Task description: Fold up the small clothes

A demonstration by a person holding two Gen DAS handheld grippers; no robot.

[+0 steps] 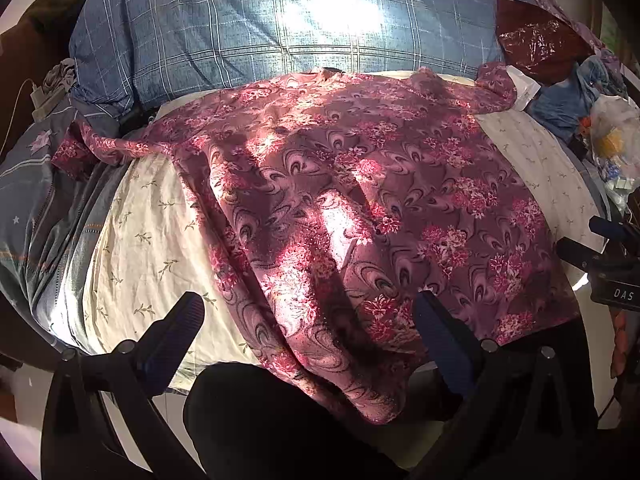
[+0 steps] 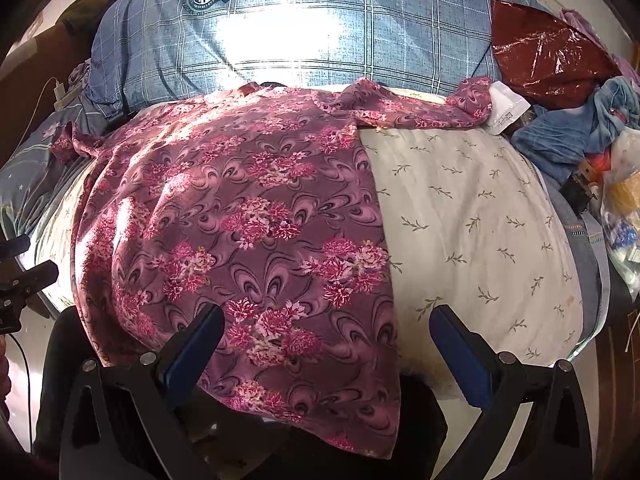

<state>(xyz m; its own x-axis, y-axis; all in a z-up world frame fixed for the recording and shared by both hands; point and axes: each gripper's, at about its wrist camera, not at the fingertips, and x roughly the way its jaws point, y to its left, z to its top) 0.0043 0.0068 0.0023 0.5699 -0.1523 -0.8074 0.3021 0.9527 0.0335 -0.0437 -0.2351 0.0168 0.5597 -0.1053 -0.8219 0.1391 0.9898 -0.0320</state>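
Garment: a purple floral top (image 1: 360,208) lies spread on the bed, collar toward the far edge, hem draped over the near edge; one sleeve reaches toward the far left corner, the other toward the far right.
Left gripper (image 1: 308,320): jaws wide apart, holding nothing, poised over the hem near the near edge.
Right gripper (image 2: 328,332): jaws likewise spread and empty, above the garment's right side seam at the near edge.
Step in hand: judged to be the first grasp before a fold.
Method advised: take the hem at both lower corners, pinch a single layer cleanly, lift evenly so the cloth does not skew; smooth the central ridge of wrinkles first.
Risk: the hanging hem may slide off the near edge if only one side is lifted.
Surface: a cream leaf-print sheet (image 2: 480,220), soft and rumpled, uneven sunlight across it.
Room: a blue checked pillow (image 1: 280,32) along the far edge; a red plastic bag (image 2: 548,64) and blue cloth (image 2: 580,132) crowd the far right corner.
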